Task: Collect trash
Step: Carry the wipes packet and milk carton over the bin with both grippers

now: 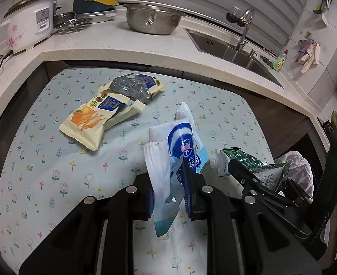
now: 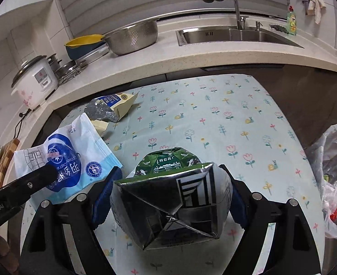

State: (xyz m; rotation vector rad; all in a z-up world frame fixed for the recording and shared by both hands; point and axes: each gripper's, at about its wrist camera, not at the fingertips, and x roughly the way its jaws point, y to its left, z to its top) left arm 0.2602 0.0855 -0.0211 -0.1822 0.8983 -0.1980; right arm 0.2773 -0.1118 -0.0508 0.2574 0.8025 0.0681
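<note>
The left gripper point(image 1: 168, 197) pinches a blue-and-white bag point(image 1: 180, 146). The right gripper point(image 2: 168, 197) squeezes a green carton point(image 2: 168, 194). A yellow snack bag point(image 1: 95, 116), maybe torn, lies far left on the table point(image 1: 53, 171).

Glossy blue-white plastic pouch point(image 1: 182, 142); green carton point(image 2: 168, 197) with shiny foil base; brushed-metal colander point(image 1: 153, 20); speckled stone counter point(image 1: 113, 43); smooth floral tablecloth point(image 1: 53, 160); thin crinkled plastic bag point(image 2: 331, 183)
</note>
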